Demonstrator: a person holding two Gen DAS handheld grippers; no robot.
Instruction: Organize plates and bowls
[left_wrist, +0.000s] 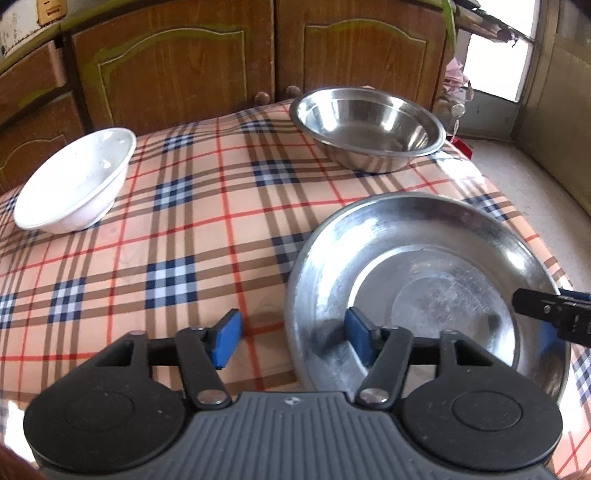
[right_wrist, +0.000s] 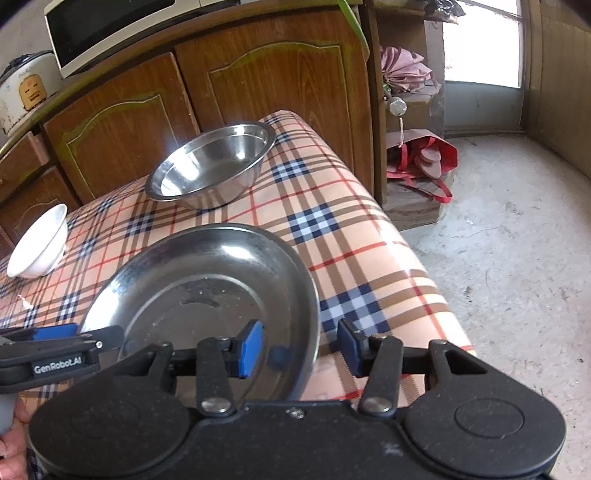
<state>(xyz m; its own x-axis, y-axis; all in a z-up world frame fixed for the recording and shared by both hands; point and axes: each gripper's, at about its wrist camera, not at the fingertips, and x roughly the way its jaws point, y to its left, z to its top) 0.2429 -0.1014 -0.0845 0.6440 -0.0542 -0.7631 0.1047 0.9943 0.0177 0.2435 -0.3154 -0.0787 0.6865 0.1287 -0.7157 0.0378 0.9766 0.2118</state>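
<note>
Broadly, by size: brown wooden cabinet doors with arched panels, backing the scene. Desk under a peach, red and navy plaid cloth, carrying all the dishware. Grey concrete floor off its right edge, with a red bag near the cabinet end. White microwave and white rice cooker on the cabinet top.

Wide shallow stainless-steel plate at the near right of the desk. Deep stainless-steel bowl behind it, apart. White ceramic bowl far left, well apart from both.

Left tongs: blue pads apart, straddling the plate's left rim, one pad over the plate, the other over cloth; not pressing.

Right tongs: pads apart, straddling the plate's right rim likewise.
</note>
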